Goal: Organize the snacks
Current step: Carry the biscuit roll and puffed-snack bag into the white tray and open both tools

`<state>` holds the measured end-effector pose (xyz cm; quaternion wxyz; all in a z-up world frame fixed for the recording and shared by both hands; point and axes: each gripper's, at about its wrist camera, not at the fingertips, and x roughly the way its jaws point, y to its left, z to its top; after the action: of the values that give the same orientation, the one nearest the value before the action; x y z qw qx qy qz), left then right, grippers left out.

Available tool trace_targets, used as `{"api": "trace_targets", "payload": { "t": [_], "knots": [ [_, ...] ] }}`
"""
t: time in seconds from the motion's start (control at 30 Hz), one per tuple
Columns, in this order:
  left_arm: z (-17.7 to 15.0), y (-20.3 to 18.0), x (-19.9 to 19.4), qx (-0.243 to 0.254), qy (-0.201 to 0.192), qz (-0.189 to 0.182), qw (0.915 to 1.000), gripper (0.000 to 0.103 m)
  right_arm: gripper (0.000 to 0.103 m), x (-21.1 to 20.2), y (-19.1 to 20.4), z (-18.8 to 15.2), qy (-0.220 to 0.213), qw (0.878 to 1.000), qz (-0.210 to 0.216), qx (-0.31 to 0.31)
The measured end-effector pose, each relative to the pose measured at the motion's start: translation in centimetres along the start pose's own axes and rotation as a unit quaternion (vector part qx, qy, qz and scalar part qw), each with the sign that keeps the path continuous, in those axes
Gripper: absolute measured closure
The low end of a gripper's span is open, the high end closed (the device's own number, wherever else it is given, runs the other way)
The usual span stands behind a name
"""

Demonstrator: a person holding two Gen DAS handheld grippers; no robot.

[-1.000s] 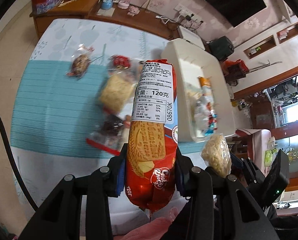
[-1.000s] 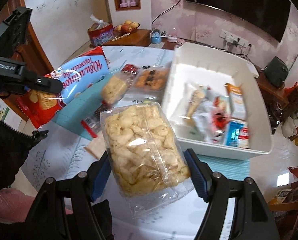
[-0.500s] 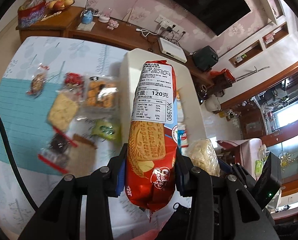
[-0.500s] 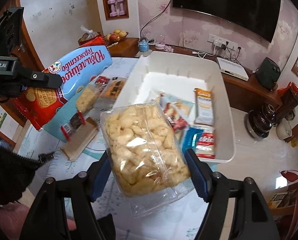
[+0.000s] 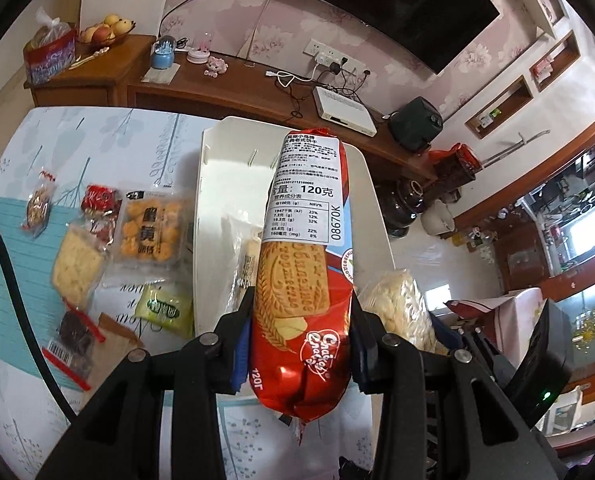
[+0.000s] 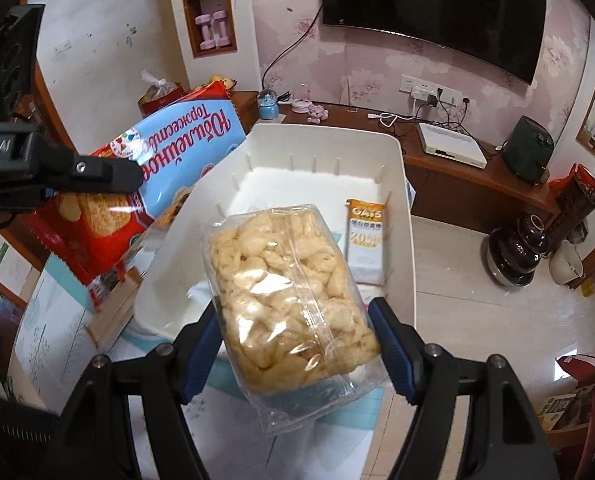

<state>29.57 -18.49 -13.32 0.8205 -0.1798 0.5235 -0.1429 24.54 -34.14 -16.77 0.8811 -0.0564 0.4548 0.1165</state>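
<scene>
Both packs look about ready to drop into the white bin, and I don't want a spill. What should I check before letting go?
1. Left hand-held gripper clamped on biscuit pack: ok.
2. Right hand-held gripper clamped on clear puff bag: ok.
3. Puff bag over the white bin: ok.
4. Biscuit pack over the bin: ok in the left view.
5. Free floor in the bin beyond the oats packet: ok.
6. The two packs clear of each other: cannot tell.

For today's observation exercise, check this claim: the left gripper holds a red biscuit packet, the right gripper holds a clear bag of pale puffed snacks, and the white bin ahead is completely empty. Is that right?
Not quite. The white bin is not empty: the right wrist view shows an orange and white oats packet inside. The rest holds: the left gripper grips the red biscuit packet, the right gripper the clear bag of pale puffed snacks.
</scene>
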Motion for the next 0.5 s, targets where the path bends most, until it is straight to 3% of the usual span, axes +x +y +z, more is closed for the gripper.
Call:
{"api": "trace_targets", "payload": {
  "t": [0.27, 0.5],
  "knots": [
    [1.2, -1.1, 2.6, 0.008, 0.012, 0.027, 0.9995, 0.065, 0.031, 2.3, -2.3, 2.4, -0.016, 0.999, -0.004, 0.032],
    [1.4, -1.5, 3.8, 0.017, 0.022, 0.043, 0.9987, 0.065, 0.030, 4.2, -4.2, 3.4, -0.003, 0.997, -0.011, 0.072]
  ]
}}
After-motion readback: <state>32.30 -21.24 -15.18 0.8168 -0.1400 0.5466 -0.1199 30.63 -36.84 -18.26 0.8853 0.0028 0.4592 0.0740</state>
